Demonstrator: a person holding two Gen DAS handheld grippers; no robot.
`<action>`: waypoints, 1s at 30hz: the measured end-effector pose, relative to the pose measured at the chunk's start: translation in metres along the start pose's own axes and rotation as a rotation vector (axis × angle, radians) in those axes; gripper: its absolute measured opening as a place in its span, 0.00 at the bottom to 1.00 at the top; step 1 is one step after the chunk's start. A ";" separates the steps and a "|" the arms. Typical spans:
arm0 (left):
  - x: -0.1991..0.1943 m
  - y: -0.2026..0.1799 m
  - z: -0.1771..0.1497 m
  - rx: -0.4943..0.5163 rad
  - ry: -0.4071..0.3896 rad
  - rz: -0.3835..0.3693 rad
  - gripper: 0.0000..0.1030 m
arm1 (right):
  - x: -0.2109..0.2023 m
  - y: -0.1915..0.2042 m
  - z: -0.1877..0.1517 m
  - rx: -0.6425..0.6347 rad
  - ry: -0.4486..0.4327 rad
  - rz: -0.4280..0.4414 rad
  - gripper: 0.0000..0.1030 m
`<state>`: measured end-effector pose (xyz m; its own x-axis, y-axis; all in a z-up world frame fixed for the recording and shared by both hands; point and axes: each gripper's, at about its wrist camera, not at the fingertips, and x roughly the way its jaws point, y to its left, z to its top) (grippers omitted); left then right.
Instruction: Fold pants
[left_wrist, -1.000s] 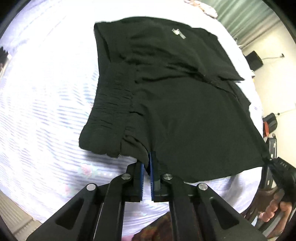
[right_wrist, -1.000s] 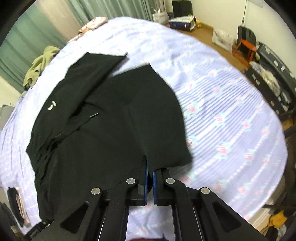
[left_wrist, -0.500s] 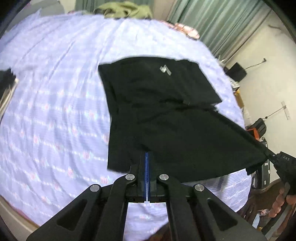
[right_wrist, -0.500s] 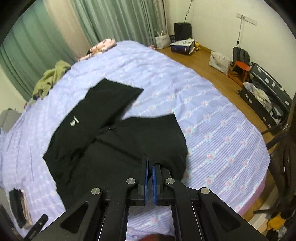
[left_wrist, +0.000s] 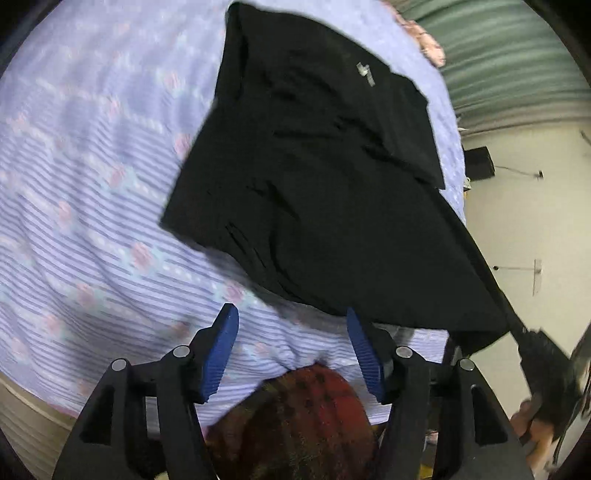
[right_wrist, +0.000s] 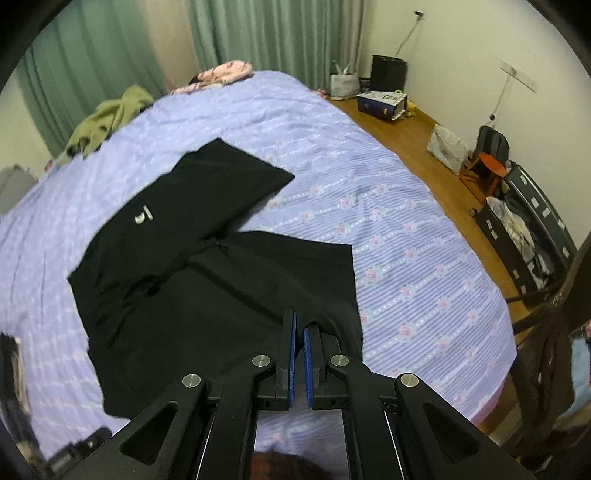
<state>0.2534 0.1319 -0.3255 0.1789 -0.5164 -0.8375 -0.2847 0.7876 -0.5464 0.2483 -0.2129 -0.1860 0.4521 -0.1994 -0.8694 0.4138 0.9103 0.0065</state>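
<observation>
Black pants (left_wrist: 332, 184) with a small white logo lie spread on the lilac flowered bed (left_wrist: 92, 184). My left gripper (left_wrist: 291, 314) hovers at their near edge. Its jaws are opening and nothing sits between the blue pads. The cloth edge lies just beyond the right pad. In the right wrist view my right gripper (right_wrist: 299, 321) is shut on the near hem of the pants (right_wrist: 207, 280) and lifts that corner off the bed (right_wrist: 406, 240). The left wrist view shows that gripper (left_wrist: 524, 334) at the far right, pulling the cloth taut.
A green garment (right_wrist: 110, 118) and a pink cloth (right_wrist: 225, 72) lie at the far end of the bed. Boxes, an orange stool (right_wrist: 489, 166) and an open suitcase (right_wrist: 528, 229) stand on the wooden floor to the right. A person's red plaid clothing (left_wrist: 295, 417) shows below the left gripper.
The left gripper has let go of the pants' edge and opened. The cloth it held now lies on the bed. The right gripper rose, still shut on its corner.
</observation>
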 end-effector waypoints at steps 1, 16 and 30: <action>0.008 -0.001 0.002 -0.017 0.004 -0.010 0.62 | 0.001 -0.002 0.001 -0.006 0.001 -0.003 0.04; 0.074 -0.002 0.029 -0.177 0.065 0.004 0.51 | 0.028 -0.003 0.005 -0.066 0.018 -0.057 0.04; -0.071 -0.056 0.029 0.099 -0.196 0.050 0.02 | -0.013 -0.011 0.018 0.010 -0.045 0.034 0.04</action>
<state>0.2837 0.1346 -0.2357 0.3490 -0.4085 -0.8434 -0.2056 0.8447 -0.4942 0.2522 -0.2267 -0.1654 0.5011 -0.1849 -0.8454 0.4053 0.9133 0.0405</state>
